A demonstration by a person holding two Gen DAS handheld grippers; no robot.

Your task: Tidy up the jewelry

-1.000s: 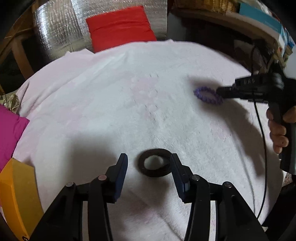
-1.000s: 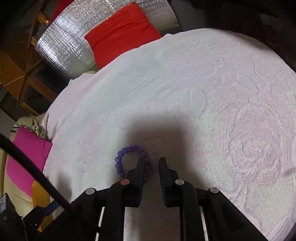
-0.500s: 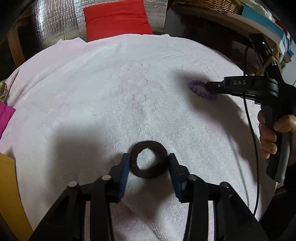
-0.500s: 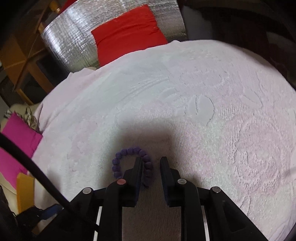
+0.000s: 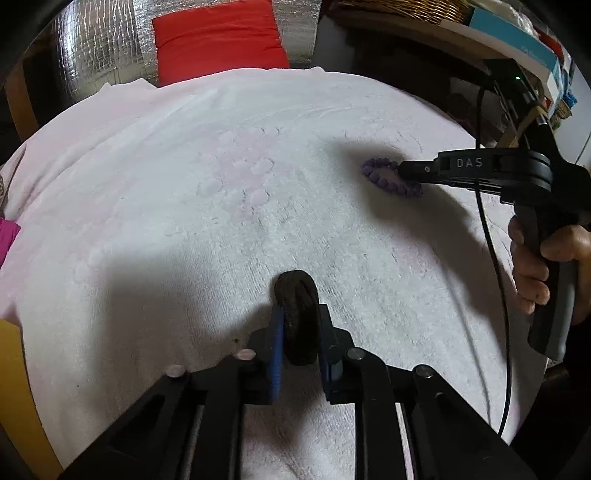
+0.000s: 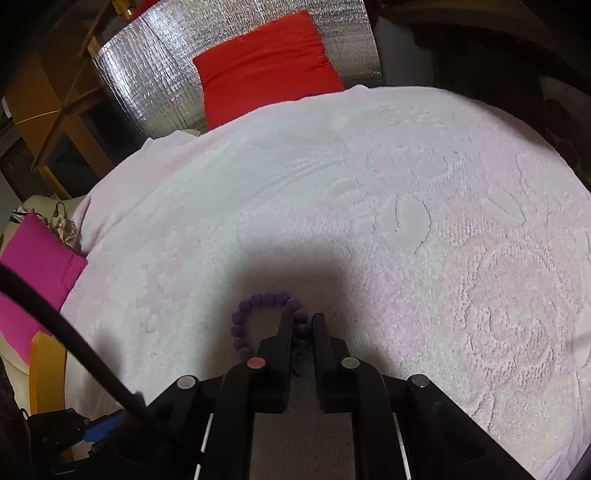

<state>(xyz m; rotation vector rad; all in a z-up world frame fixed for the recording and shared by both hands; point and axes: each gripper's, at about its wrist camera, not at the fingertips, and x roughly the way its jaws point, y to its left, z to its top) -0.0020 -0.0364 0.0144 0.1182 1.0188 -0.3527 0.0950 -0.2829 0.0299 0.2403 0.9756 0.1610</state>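
A black fabric ring (image 5: 297, 314) is squeezed flat between the blue pads of my left gripper (image 5: 300, 321), which is shut on it low over the white towel (image 5: 184, 221). A purple bead bracelet (image 6: 258, 314) lies on the towel; my right gripper (image 6: 302, 325) is shut on its right side. In the left wrist view the bracelet (image 5: 388, 181) and the right gripper (image 5: 406, 170) sit at the far right.
A red cushion (image 5: 218, 37) leans on silver foil (image 5: 92, 48) behind the towel. A pink cushion (image 6: 33, 269) and an orange object (image 6: 46, 373) lie at the left edge. Shelves with a wicker basket (image 5: 406, 7) stand at the back right.
My left gripper has closed on the black ring, which was lying flat between open fingers and now stands squeezed edge-up. My right gripper has narrowed onto the purple bracelet.
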